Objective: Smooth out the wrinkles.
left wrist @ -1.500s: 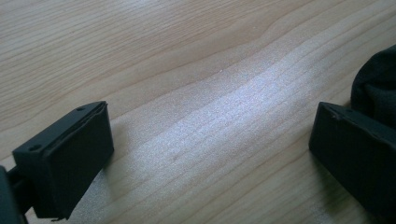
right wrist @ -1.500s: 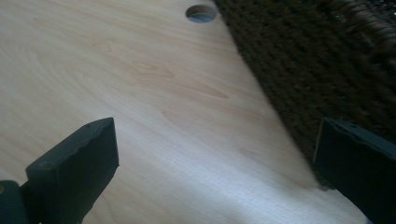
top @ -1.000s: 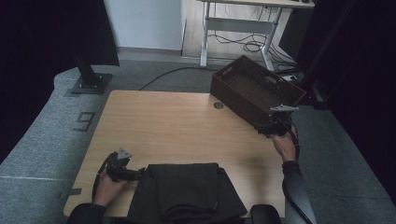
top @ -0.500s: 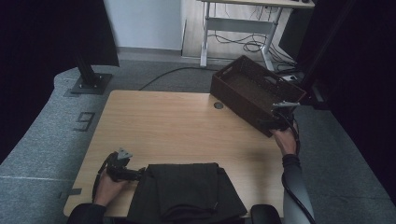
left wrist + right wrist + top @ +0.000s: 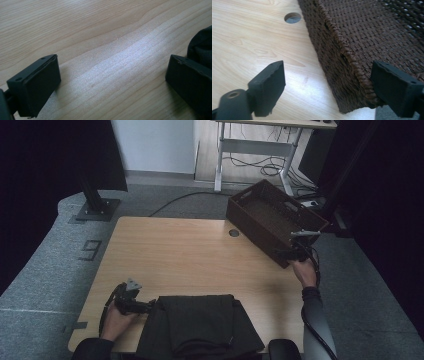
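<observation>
A dark brown woven basket (image 5: 272, 220) sits at the far right corner of the tabletop (image 5: 190, 255), overhanging its right edge. The basket is rectangular, with its long axis running diagonally from far-left to near-right. Its interior appears empty in the high view and in the right gripper view.

The right tongs (image 5: 291, 253) are at the basket's near corner, held by the right hand (image 5: 305, 271). In the right gripper view the right tongs (image 5: 328, 87) stand wide apart, straddling the basket's near corner and rim (image 5: 352, 62): one jaw over bare wood, the other over the woven interior. A round cable hole (image 5: 292, 17) lies just beside the basket wall.

The left tongs (image 5: 145, 306) lie at the near left, touching the edge of a folded dark cloth (image 5: 200, 325). In the left gripper view they stand apart with nothing between them.

A marking reading "9" (image 5: 89, 250) is on the floor left of the tabletop.
</observation>
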